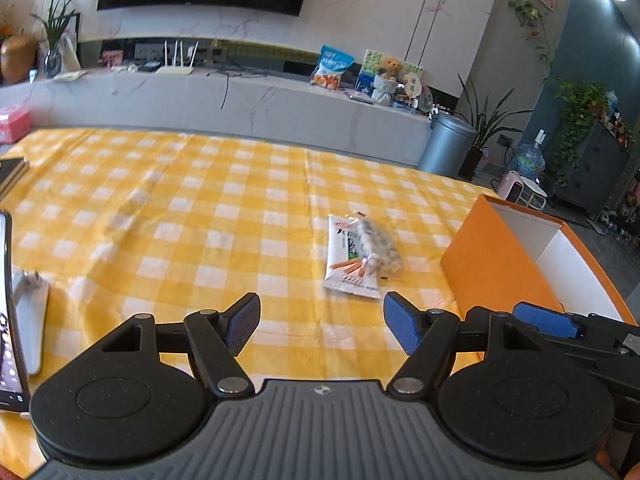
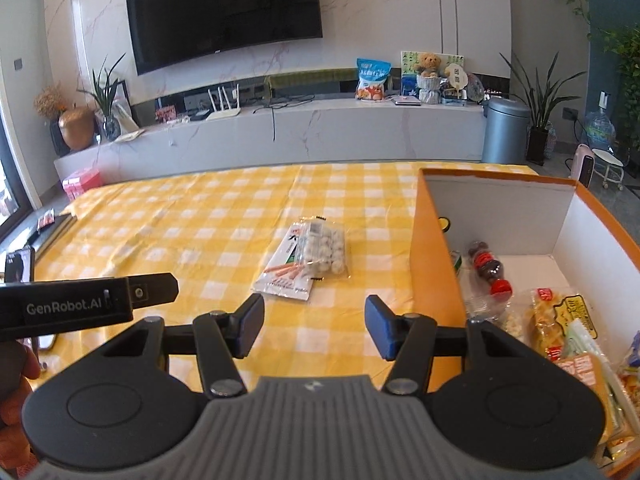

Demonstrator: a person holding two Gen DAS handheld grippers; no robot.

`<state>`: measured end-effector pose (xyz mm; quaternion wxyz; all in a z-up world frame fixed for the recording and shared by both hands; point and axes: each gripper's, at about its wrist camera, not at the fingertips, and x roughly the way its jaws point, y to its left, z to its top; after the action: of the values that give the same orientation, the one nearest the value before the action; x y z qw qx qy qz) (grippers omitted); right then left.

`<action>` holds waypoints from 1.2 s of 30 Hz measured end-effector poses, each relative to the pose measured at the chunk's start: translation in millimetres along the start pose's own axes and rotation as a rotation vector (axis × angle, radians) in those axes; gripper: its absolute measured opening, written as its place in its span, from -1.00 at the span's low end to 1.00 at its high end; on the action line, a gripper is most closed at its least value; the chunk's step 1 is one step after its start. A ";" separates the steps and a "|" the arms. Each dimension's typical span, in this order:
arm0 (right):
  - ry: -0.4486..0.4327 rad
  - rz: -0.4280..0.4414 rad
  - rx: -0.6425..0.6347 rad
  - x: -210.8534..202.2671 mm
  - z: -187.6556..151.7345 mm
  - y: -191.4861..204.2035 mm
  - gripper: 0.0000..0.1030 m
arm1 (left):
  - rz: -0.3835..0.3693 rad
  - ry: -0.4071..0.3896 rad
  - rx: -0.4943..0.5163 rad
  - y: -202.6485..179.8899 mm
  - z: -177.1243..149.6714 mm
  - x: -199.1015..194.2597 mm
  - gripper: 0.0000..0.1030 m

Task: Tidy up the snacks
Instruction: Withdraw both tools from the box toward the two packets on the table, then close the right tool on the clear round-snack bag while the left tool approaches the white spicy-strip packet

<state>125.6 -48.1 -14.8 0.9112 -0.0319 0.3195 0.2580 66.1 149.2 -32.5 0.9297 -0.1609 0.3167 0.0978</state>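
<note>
Two snack packets lie together on the yellow checked tablecloth: a flat white packet with orange sticks printed on it (image 1: 347,258) (image 2: 286,276) and a clear bag of white balls (image 1: 381,245) (image 2: 325,250) partly on top of it. An orange box with white inside (image 1: 492,264) (image 2: 434,248) stands to their right and holds a small cola bottle (image 2: 489,270) and several snack packs (image 2: 560,328). My left gripper (image 1: 322,326) is open and empty, just short of the packets. My right gripper (image 2: 314,326) is open and empty, near the packets and the box's left wall.
A phone (image 1: 10,308) and a grey object (image 1: 30,312) lie at the table's left edge, with a dark book (image 1: 12,172) further back. The right gripper shows in the left wrist view (image 1: 560,324); the left gripper's body shows in the right wrist view (image 2: 80,304).
</note>
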 end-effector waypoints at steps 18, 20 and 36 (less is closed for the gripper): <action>0.092 -0.057 -0.048 73.3 10.8 3.3 -0.51 | -0.051 0.107 0.015 11.0 11.8 61.4 0.22; 0.096 -0.061 -0.029 83.0 13.9 0.8 -0.51 | -0.048 0.109 0.020 12.4 15.5 67.8 0.22; 0.139 -0.049 0.130 164.6 45.9 -5.4 0.18 | -0.020 0.152 0.070 21.1 31.1 109.5 0.25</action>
<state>263.3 31.6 -77.5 0.8930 0.0018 0.3973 0.2116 162.8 188.8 -82.2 0.9089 -0.1386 0.3879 0.0647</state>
